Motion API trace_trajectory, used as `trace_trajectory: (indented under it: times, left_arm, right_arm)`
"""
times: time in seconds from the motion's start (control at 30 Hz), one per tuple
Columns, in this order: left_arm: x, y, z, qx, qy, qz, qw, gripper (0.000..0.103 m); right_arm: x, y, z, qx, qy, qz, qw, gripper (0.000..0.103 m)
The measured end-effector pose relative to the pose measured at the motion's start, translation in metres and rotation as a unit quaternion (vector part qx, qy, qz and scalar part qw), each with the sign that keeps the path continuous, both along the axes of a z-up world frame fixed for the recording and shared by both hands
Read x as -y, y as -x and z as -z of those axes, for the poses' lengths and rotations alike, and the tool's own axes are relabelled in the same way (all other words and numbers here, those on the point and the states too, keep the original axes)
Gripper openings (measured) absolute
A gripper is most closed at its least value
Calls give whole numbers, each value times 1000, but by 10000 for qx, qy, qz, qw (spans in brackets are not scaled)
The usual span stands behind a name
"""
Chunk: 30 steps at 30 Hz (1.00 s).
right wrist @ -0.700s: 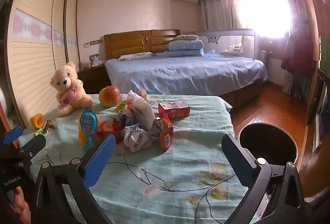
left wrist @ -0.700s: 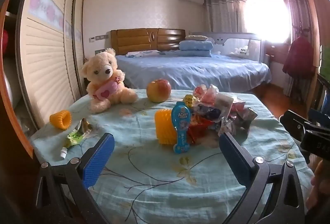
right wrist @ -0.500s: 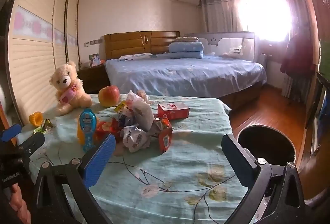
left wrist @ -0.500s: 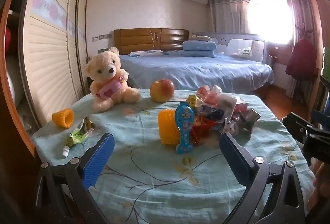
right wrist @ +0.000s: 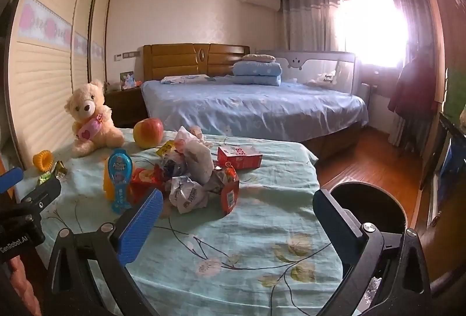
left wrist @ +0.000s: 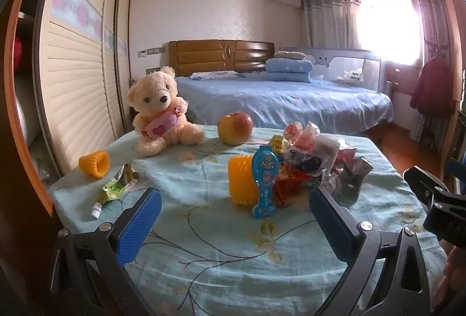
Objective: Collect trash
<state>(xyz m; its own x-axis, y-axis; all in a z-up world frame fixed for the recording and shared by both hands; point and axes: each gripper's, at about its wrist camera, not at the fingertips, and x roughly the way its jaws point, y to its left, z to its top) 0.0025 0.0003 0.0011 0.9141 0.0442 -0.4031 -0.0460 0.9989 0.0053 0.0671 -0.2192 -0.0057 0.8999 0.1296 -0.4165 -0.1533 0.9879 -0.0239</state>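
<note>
A heap of crumpled wrappers lies mid-table; it also shows in the right wrist view. A green squeezed pouch lies at the table's left edge. A red carton lies behind the heap. A black trash bin stands on the floor right of the table. My left gripper is open and empty, near the front edge. My right gripper is open and empty, in front of the heap.
A teddy bear, an apple, a yellow foam sleeve, a blue toy package and an orange ring sit on the floral tablecloth. A bed is behind, a wardrobe on the left.
Both grippers have shifted slightly, so the table items sit a little higher and nearer in view. Both stay open and empty.
</note>
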Motion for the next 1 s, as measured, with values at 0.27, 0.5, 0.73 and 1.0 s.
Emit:
trace_trajectory:
  times: [0.27,0.5,0.73,1.0]
  left_arm:
    - [0,0,-1,35,1,6,10000,102]
    - [0,1,-2,64,-9,15,10000,102]
    - [1,1,-1,66,-16,12,10000,102]
    - [2,1,-1,59,-18,20,10000,102]
  right_arm:
    - [-1,0,-1,8,-15,11,10000,103]
    - [2,-1,-1,2,-59,36,10000,103]
    - [2,-2,-2,-6,-67,34,10000,103]
    - [3,-2,-1,3,-67,38,10000,103]
